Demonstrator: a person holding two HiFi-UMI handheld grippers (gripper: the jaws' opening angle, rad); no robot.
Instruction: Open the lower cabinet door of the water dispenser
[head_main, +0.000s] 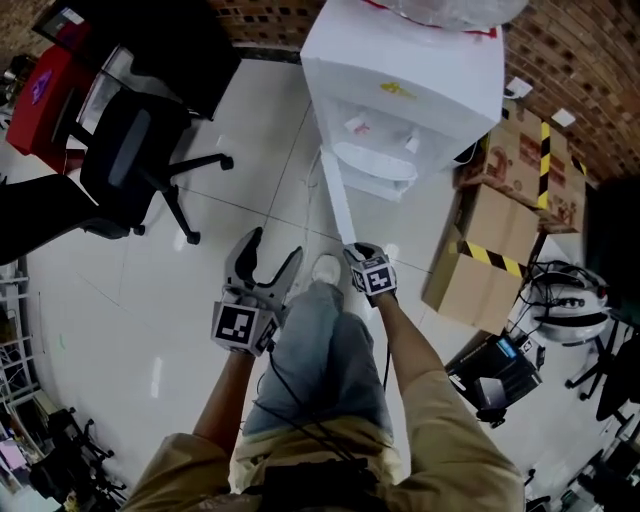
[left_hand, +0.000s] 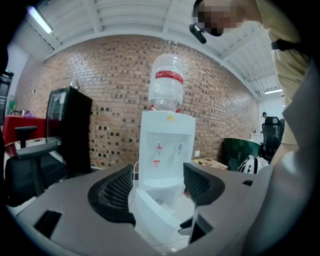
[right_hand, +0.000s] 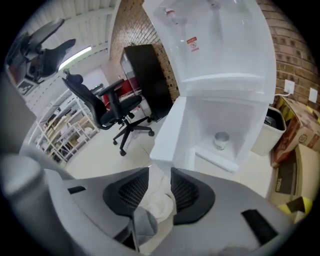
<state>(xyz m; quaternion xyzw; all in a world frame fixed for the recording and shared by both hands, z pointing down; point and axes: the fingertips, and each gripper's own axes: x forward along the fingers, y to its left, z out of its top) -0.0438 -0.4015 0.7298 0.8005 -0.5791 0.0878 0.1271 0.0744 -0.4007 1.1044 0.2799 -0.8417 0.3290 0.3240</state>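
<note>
The white water dispenser (head_main: 400, 80) stands ahead against the brick wall, with a bottle (left_hand: 166, 90) on top. Its lower cabinet door (head_main: 337, 200) is swung wide open toward me, edge on. A small metal cup (right_hand: 220, 140) sits in the open cabinet. My right gripper (head_main: 362, 252) hangs just short of the door's free edge (right_hand: 167, 135), jaws nearly together with nothing clamped; a shoe and a trouser leg show through the slit. My left gripper (head_main: 268, 265) is open and empty, to the left of the door (left_hand: 155, 215), not touching it.
A black office chair (head_main: 130, 160) stands at the left on the pale tiled floor. Cardboard boxes (head_main: 500, 230) with yellow-black tape crowd the dispenser's right side. A black cabinet (left_hand: 70, 130) stands by the wall, and a white bin (right_hand: 267, 130) sits beside the dispenser.
</note>
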